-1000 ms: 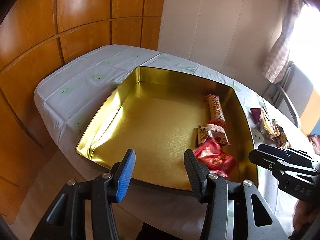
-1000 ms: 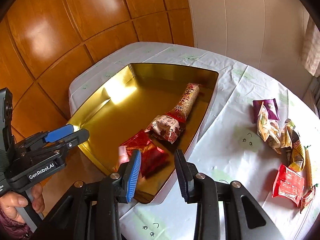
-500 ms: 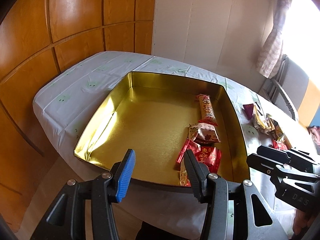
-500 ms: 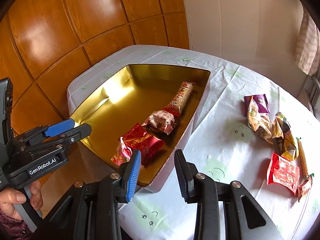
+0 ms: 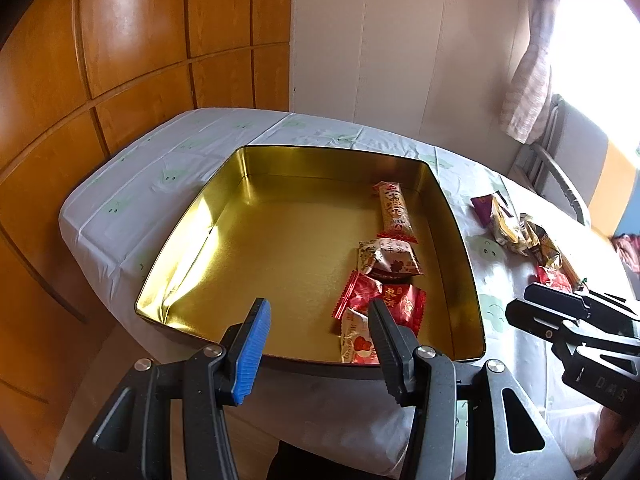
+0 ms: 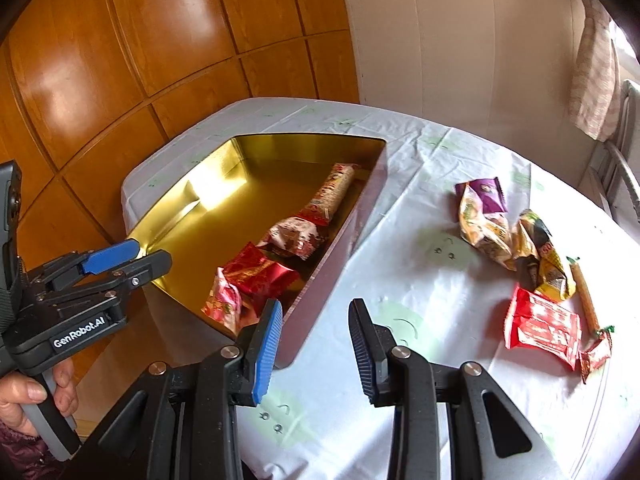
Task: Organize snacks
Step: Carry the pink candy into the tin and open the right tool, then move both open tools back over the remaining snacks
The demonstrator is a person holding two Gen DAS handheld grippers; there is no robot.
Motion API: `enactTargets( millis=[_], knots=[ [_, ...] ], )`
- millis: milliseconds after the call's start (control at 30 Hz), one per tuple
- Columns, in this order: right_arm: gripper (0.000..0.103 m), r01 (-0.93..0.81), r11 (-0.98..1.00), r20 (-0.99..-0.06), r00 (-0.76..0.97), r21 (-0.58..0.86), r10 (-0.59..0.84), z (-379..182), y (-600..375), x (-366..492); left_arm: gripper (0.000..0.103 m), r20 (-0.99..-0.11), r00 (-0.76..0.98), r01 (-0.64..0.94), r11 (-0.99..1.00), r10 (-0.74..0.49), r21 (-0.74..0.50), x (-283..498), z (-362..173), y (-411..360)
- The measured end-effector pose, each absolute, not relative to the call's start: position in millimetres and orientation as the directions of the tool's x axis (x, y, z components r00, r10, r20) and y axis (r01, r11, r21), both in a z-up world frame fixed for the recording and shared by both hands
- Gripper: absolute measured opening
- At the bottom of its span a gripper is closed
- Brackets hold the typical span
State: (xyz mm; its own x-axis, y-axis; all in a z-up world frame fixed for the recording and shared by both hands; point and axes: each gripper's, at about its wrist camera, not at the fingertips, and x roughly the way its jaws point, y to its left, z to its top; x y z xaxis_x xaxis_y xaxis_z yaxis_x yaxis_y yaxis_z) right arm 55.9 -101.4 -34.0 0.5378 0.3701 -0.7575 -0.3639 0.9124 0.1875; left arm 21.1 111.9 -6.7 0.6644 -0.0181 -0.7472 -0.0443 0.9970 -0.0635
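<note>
You are between picks: both your grippers hang at the near edge of the gold tin [image 5: 192, 240], the left gripper [image 5: 316, 344] and the right gripper [image 6: 314, 340] each with jaws parted and nothing between them. In the tin, 4 snacks line its right wall: a long striped bar [image 5: 394, 210] farthest back, a cream packet [image 5: 386, 258] nearer, a red packet [image 5: 394, 302] nearer still, and a pink-and-white packet [image 5: 356, 340] at the near wall. The rest of the tin is bare. About 6 or 7 more snacks lie loose on the tablecloth [image 6: 400, 240] right of the tin, the red wrapper [image 6: 542, 326] nearest you. Your next move, likely, is to swing the right gripper there, spread wider, and pinch 1 flat.
</note>
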Motion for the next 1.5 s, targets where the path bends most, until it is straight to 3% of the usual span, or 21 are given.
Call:
enactTargets(
  millis=[433, 1000, 1500],
  knots=[
    [0.035, -0.26, 0.958, -0.795, 0.552, 0.124, 0.253, -45.2, -163.7, 56.5, 0.051, -0.756, 0.654, 0.031, 0.999, -0.035, -0.02, 25.5, -6.8, 86.2],
    [0.036, -0.246, 0.965, -0.884, 0.466, -0.087, 0.039, -63.3, -267.9, 60.4, 0.051, -0.76, 0.645, 0.137, 0.99, -0.071, 0.024, 36.4, -3.1, 47.2],
    [0.037, -0.105, 0.991, -0.906, 0.407, 0.078, 0.115, -85.7, -322.9, 70.6, 0.051, -0.789, 0.603, 0.246, 0.968, -0.116, 0.046, 46.6, -8.1, -0.3]
  ],
)
